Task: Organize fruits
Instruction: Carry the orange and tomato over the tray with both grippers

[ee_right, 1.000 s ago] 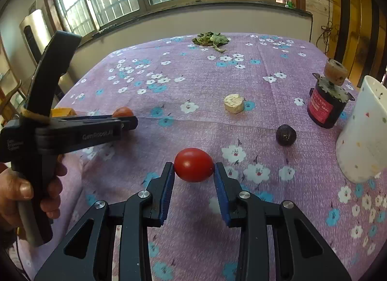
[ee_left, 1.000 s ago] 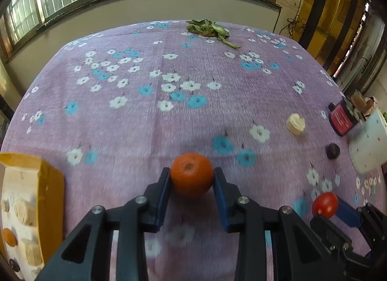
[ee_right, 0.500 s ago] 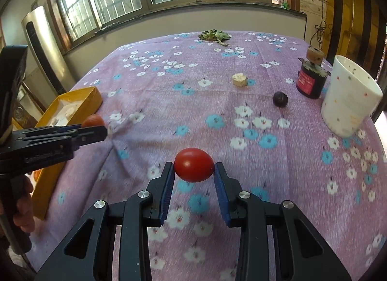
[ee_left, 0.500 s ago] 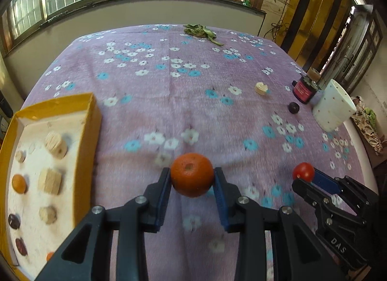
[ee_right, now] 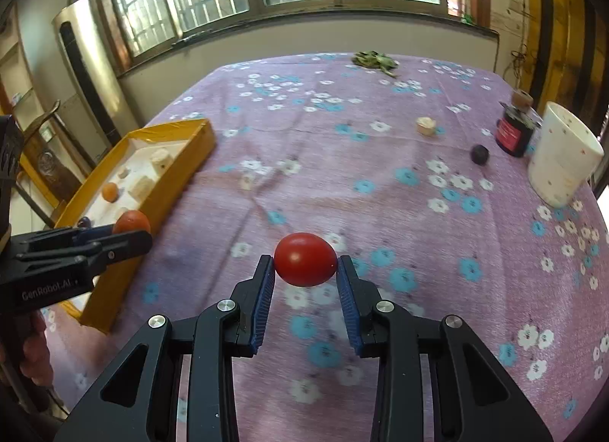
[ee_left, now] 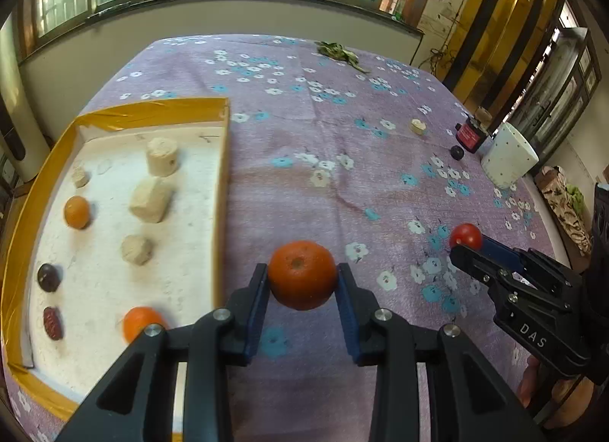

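Left claw (ee_left: pixel 302 282) grips the orange (ee_left: pixel 302 274); right claw (ee_right: pixel 304 270) grips the tomato (ee_right: pixel 305 259). Both have swung leftward in the last second: the tray (ee_left: pixel 222 190), formerly at view's edge, now lies just left of the orange. Drop-off looks imminent.

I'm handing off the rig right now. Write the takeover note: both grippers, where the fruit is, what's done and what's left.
Left gripper: shut on the orange, held above the cloth just right of the yellow tray.
Right gripper: shut on the red tomato, over the middle of the table.
Done: tray already holds two small oranges, dark fruits and pale chunks.
Left: put orange and tomato in the tray, then fetch the dark plum and pale piece near the white cup.
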{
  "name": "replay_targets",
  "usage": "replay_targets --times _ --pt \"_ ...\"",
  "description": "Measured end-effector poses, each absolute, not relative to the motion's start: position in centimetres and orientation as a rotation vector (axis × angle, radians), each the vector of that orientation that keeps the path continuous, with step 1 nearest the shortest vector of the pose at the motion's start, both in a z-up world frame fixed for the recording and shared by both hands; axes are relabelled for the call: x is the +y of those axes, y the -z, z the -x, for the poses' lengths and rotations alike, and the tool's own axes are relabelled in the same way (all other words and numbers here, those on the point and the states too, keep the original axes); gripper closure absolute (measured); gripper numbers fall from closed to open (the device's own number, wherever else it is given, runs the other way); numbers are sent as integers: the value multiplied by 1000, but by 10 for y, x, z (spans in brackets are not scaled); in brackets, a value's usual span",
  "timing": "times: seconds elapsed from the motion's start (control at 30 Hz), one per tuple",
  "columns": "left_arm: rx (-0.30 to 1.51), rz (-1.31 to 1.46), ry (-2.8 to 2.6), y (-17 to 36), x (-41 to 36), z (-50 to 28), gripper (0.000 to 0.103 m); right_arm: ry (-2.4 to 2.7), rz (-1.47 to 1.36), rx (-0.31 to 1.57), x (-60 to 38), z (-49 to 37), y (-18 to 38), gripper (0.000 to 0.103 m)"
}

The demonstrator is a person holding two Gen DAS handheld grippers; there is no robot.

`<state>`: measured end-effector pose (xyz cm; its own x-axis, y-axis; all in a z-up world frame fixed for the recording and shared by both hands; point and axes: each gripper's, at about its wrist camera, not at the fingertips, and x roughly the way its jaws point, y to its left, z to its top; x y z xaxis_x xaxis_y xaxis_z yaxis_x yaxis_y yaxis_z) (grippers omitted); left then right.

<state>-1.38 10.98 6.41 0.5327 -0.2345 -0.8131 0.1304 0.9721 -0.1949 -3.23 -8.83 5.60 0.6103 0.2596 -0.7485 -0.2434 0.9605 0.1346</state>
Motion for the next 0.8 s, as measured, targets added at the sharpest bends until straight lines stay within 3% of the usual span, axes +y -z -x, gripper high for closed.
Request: replay_targets --times 0.8 --pt "963 211 -58 -57 281 36 66 -597 90 862 85 13 -68 71"
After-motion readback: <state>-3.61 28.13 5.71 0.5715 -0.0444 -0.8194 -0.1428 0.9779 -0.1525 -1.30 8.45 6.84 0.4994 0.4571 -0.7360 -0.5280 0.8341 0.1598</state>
